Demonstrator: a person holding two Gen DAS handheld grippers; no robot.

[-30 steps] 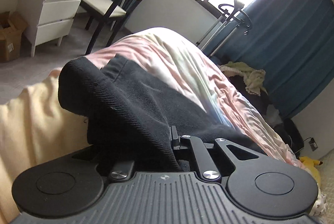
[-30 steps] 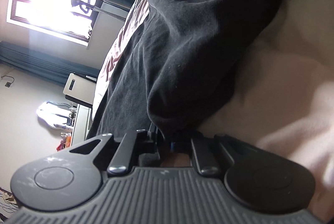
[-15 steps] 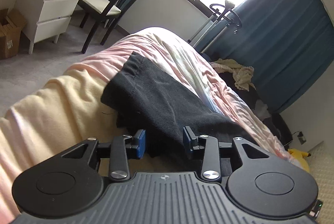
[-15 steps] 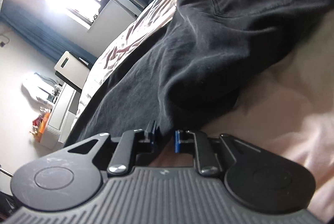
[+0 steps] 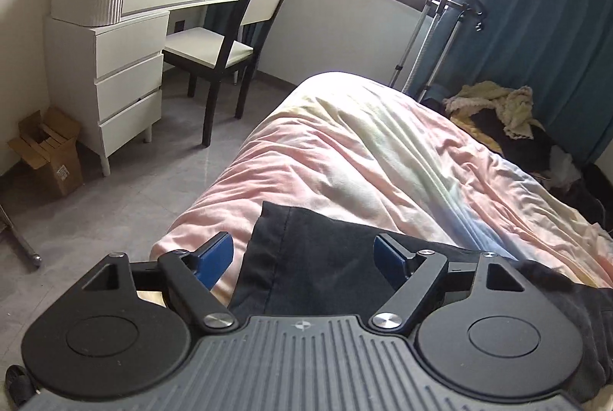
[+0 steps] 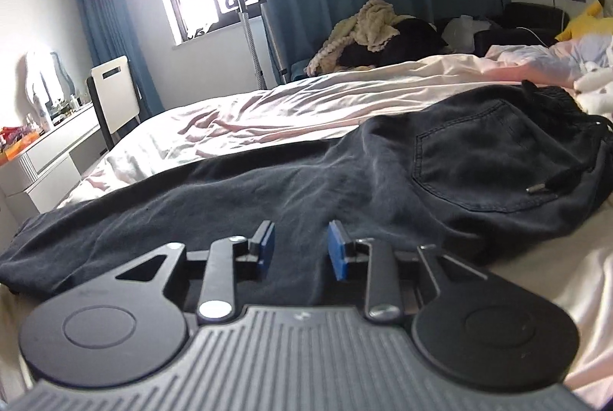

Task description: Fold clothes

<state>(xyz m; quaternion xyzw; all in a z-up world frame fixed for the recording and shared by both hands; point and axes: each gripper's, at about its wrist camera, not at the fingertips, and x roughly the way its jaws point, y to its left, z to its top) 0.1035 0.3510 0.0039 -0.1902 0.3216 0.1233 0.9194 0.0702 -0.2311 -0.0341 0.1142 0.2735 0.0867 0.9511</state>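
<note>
The black pants lie flat on the bed, stretched out long. In the right wrist view their long line runs from the leg end at the far left edge of the bed to the waist at the right. The waist end has a back pocket and a drawstring with a small metal tip.

Start at the left. The left hand-held gripper is open wide, and its blue pads hold nothing. It sits right at the leg end. The hem of the pants lies just in front of it, between the two fingers but not pinched. The pink and white bed cover goes on far past the hem. So the left one is the nearer one to the leg end.

Now go right. The right hand-held gripper is open too, but not as wide, and it holds nothing. It sits at the near long side of the pants, about in the middle. The cloth is just in front of its fingers. I cannot tell if the tips touch it. The waist lies off to its right and a bit farther away. So the right one is the nearer one to the waist.

I think the next fold goes along the long line, end to end. If so, the left one would pinch the hem in front of it and carry it right, toward the waist.
</note>
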